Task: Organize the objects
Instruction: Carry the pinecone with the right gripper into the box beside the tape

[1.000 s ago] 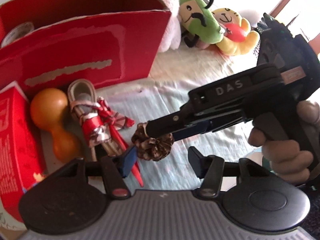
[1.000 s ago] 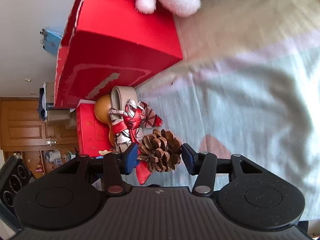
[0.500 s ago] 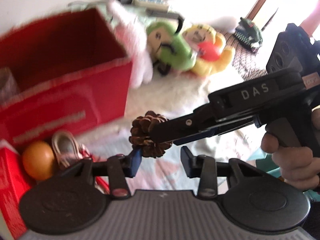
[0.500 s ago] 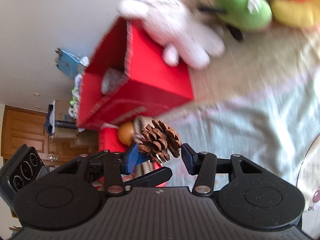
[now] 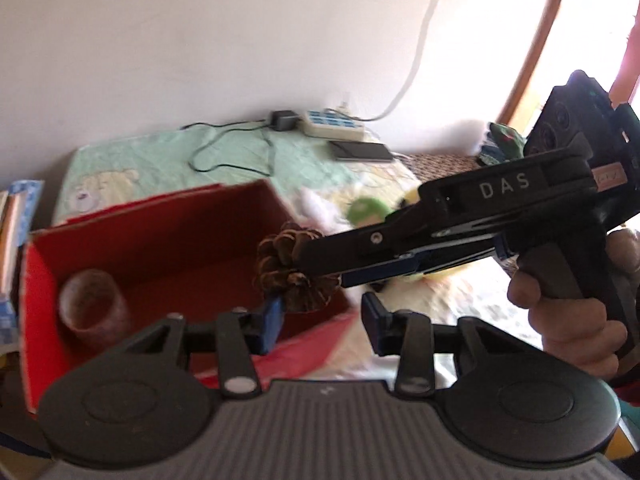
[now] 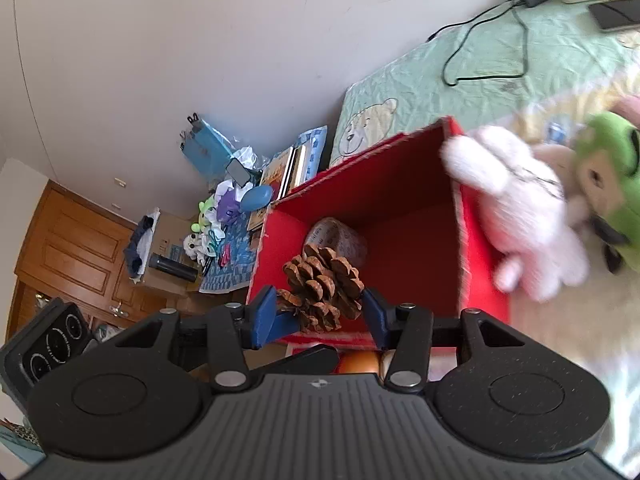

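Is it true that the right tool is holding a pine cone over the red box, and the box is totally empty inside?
Not quite. The red box is not empty: a roll of tape already sits inside, as the right wrist view shows. The rest holds: the right tool grips the pine cone over the box.
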